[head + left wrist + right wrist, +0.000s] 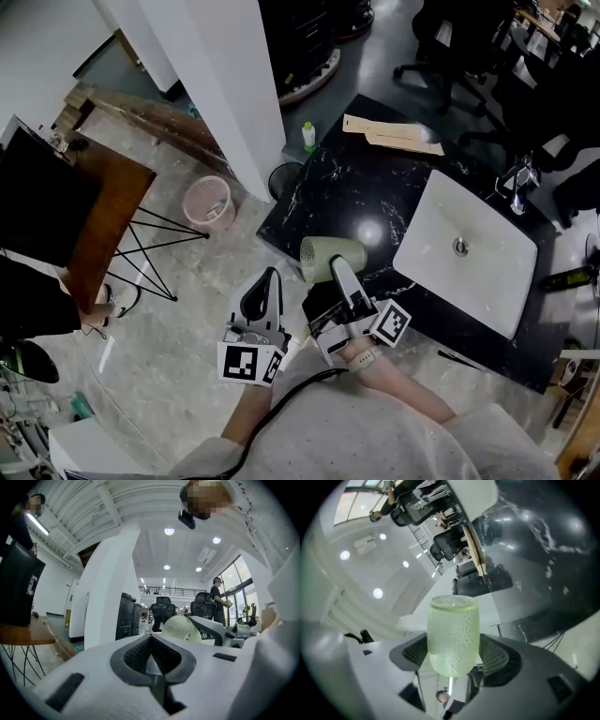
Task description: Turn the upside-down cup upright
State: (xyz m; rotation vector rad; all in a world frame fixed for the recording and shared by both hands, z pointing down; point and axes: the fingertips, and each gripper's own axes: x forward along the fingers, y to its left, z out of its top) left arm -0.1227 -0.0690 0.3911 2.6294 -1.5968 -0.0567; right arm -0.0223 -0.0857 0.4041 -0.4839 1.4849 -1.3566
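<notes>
A pale green dimpled cup [323,255] hangs tilted on its side over the near left corner of the black marble counter [375,178]. My right gripper [338,269] is shut on it. In the right gripper view the cup [453,634] fills the gap between the two pads, and its rim points away from the camera. My left gripper [269,281] is to the left of the cup, off the counter and over the floor, with its jaws shut on nothing. The left gripper view has the cup [180,629] just beyond the left gripper's [152,660] closed tips, to the right.
A white sink basin [464,248] with a tap [518,178] sits in the counter at the right. Papers [389,134] lie at its far edge. A white pillar [220,84], a pink waste bin [208,203], a green bottle [308,136] and a wooden table [98,220] stand to the left.
</notes>
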